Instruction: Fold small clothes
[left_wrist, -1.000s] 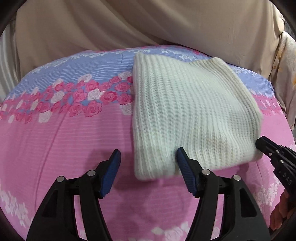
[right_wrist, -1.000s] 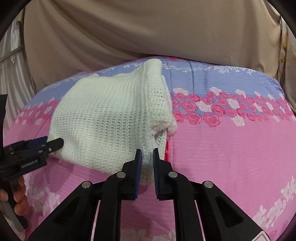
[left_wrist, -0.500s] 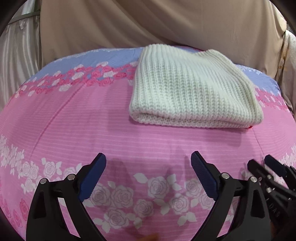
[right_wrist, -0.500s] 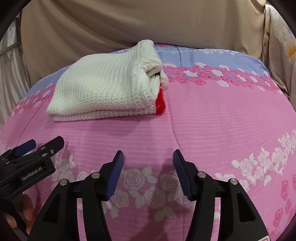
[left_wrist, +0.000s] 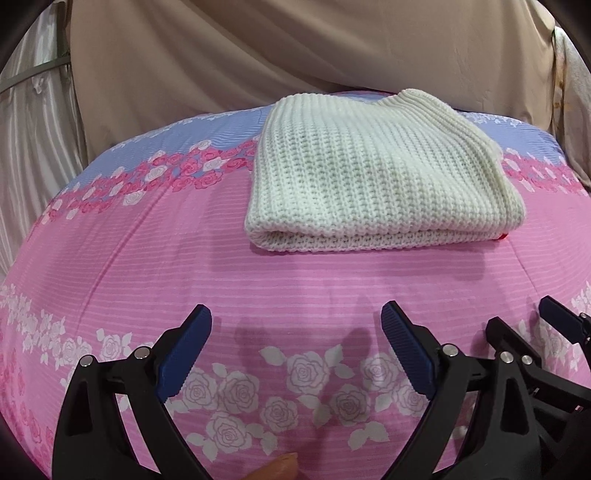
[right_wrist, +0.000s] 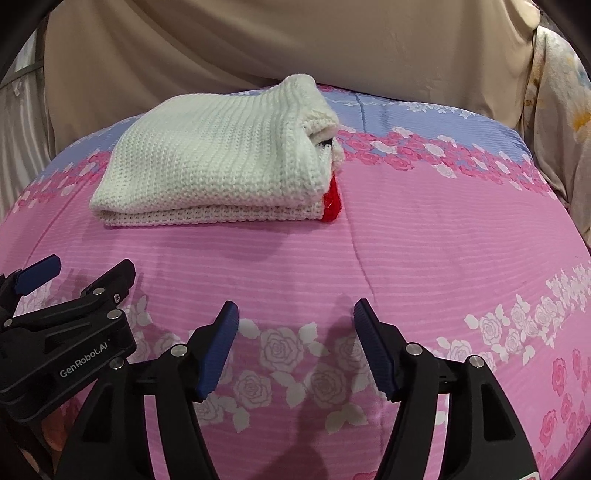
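One white knit sweater (left_wrist: 380, 181) is laid folded, long side left to right, on the pink bedsheet (left_wrist: 295, 288), while both the left gripper (left_wrist: 295, 343) and right gripper (right_wrist: 295, 339) are held wide open near it.

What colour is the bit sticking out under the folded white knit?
Red, at the knit's right corner; clearest in the right wrist view.

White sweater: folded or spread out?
Folded. The white sweater lies as a compact stack on the bedsheet, layered edges visible along its near side.

left gripper (left_wrist: 295, 347): jaws spread | right gripper (right_wrist: 293, 341): jaws spread, side by side
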